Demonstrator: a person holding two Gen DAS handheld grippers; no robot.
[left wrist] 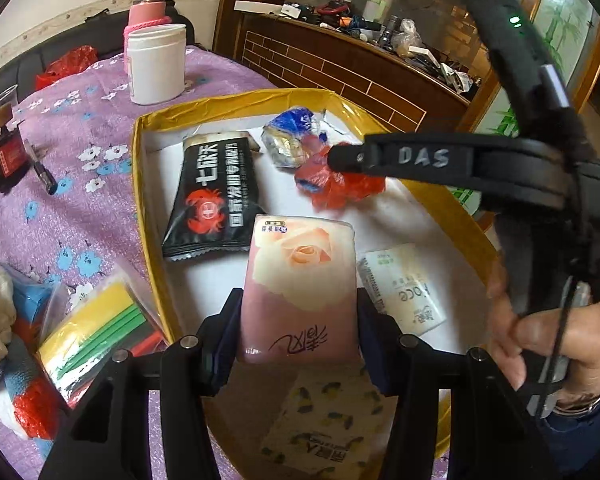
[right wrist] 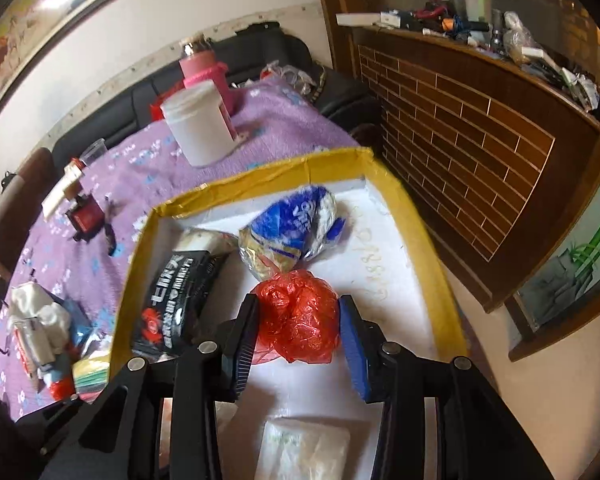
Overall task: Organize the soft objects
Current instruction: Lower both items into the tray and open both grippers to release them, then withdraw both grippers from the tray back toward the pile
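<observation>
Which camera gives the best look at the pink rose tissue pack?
The left wrist view: the pink rose tissue pack sits centred between the left gripper fingers, its print readable. The right wrist view doesn't clearly show it.

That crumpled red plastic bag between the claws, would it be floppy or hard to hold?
The red plastic bag looks thin and wrinkled, so it would probably squash and sag rather than keep its shape. It seems light for its bulk, being mostly scrunched film. The right gripper has it between its fingers, and the glossy film might slip if squeezed loosely.
</observation>
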